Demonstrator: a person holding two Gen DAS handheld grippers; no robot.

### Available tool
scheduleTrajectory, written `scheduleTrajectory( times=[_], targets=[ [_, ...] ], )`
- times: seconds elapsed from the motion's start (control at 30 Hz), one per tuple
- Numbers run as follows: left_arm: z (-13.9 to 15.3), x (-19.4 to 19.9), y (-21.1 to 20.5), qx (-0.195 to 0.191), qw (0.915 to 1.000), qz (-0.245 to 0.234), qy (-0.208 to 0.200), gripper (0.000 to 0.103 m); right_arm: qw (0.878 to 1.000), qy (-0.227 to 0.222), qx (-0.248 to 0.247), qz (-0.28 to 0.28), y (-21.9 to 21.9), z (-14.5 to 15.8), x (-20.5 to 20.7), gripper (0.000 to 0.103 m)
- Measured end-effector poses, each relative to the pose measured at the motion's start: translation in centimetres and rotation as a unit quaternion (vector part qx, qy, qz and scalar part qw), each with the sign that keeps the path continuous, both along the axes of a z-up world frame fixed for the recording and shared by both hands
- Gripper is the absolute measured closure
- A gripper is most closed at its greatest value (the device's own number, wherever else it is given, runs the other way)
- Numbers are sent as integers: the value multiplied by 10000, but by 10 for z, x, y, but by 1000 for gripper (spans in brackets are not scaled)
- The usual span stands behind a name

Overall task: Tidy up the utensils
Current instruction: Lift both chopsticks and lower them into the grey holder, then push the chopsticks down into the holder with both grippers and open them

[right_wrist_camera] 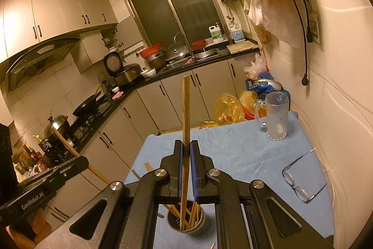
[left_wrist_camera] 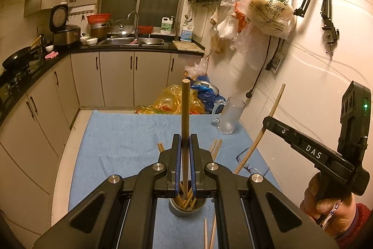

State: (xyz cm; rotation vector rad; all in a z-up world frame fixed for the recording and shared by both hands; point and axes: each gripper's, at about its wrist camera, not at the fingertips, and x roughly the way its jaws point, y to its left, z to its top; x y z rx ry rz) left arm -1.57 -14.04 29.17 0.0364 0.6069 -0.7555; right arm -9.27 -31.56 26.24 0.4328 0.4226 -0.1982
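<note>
We hold both grippers angled downward: the left gripper (left_wrist_camera: 185, 139) clamps one chopstick (left_wrist_camera: 185, 123), the right gripper (right_wrist_camera: 185, 146) clamps another chopstick (right_wrist_camera: 185, 127), both above the metal holder (right_wrist_camera: 186, 224) at bottom centre.

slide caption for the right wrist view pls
Right tongs shut on a chopstick above the metal cup of chopsticks on the blue cloth.

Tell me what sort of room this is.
A home kitchen, most likely: a sink under the window, a rice cooker on the dark counter, and a wok on the stove.
</note>
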Motion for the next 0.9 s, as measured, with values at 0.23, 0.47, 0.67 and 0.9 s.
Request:
scheduleTrajectory(
  times=[0.23, 0.47, 0.67, 0.9],
  targets=[
    [-20, 11, -12, 55, 9999, 20, 156, 97, 9999, 93, -52, -103, -6, -15, 18, 97],
    [-45, 22, -20, 153, 9992, 55, 363, 97, 9994, 327, -13, -134, -5, -43, 36, 97],
    [-63, 26, -25, 270, 9984, 27, 493, 97, 9982, 591, 50, -64, -2, -65, 46, 97],
    [-80, 31, -24, 370, 9974, 36, 625, 97, 9968, 789, 98, 26, 3, -82, 53, 97]
  ],
)
